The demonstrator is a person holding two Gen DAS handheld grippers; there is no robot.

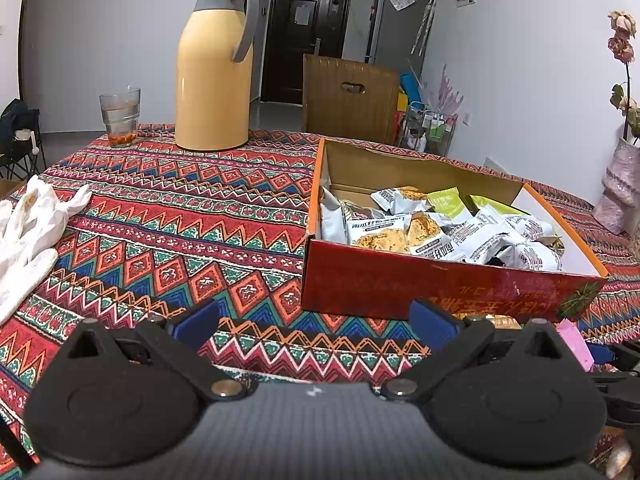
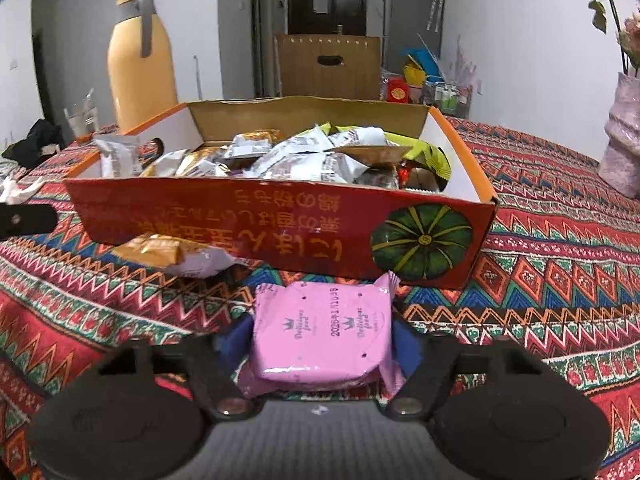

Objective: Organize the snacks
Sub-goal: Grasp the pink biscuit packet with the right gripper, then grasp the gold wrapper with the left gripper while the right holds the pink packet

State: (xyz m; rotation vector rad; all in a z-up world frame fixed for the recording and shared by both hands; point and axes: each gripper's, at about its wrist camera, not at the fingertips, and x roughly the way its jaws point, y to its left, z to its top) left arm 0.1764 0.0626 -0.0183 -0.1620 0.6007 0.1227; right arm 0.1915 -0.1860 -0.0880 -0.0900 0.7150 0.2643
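A red cardboard box (image 1: 440, 284) (image 2: 280, 216) with an orange rim stands on the patterned tablecloth, filled with several white, green and orange snack packets (image 1: 440, 228) (image 2: 304, 156). In front of its near wall, my right gripper (image 2: 322, 340) has its blue pads (image 2: 236, 340) pressed against both sides of a pink snack packet (image 2: 324, 332) (image 1: 574, 344), low over the cloth. An orange and white packet (image 2: 176, 254) lies loose against the box's front left. My left gripper (image 1: 314, 324) stays open to the left of the box, with nothing between its fingers.
A yellow thermos jug (image 1: 216, 72) and a glass (image 1: 120, 118) stand at the table's far left. White gloves (image 1: 28, 232) lie on the left edge. A pink vase (image 1: 620, 188) sits at the right, and a wooden chair back (image 1: 348, 96) rises behind the table.
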